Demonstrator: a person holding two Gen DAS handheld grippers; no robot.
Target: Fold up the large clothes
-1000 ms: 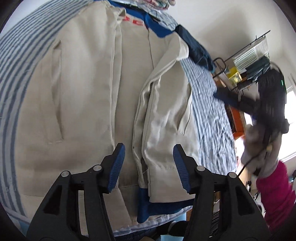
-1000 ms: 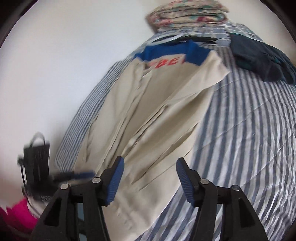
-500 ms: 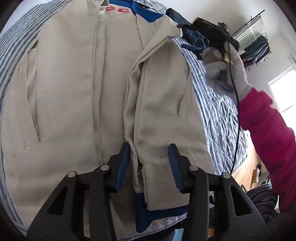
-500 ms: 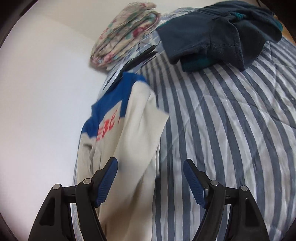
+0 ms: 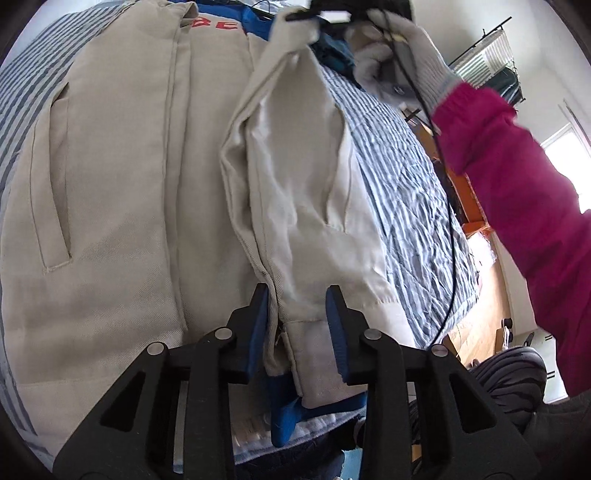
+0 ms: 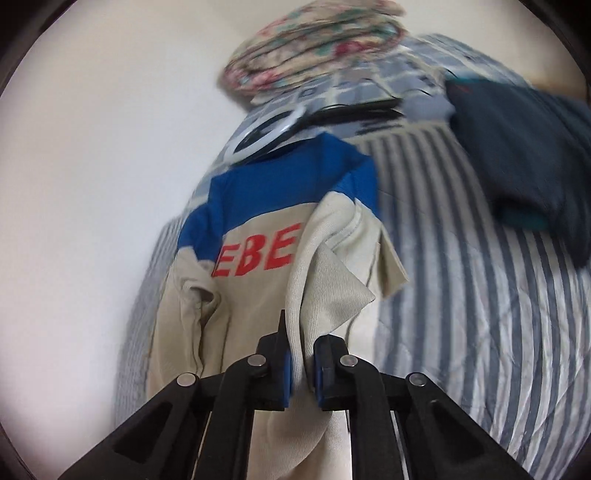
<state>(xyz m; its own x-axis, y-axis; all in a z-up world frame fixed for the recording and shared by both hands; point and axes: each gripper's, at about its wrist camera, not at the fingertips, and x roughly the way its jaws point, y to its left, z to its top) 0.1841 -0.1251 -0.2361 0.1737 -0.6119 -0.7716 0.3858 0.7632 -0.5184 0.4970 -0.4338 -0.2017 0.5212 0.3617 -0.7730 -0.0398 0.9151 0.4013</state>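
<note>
A beige jacket (image 5: 122,206) with a blue yoke and red letters lies spread on a striped bed (image 5: 402,184). Its right front panel (image 5: 306,206) is folded over and lifted. My left gripper (image 5: 297,325) is closed around the panel's lower hem, pads touching the cloth on both sides. My right gripper (image 6: 302,363) is shut on the panel's upper corner near the collar (image 6: 332,280); it also shows at the top of the left wrist view (image 5: 321,14), held by a gloved hand (image 5: 402,48).
A dark navy garment (image 6: 524,155) lies on the bed right of the jacket. A folded floral quilt (image 6: 317,44) and a black hanger (image 6: 347,107) sit at the bed's head. A clothes rack (image 5: 491,55) and orange furniture (image 5: 469,199) stand beyond the bed's right edge.
Both grippers closed: the left on the panel's hem, the right on its upper corner by the collar. The panel has lifted off the bed.
</note>
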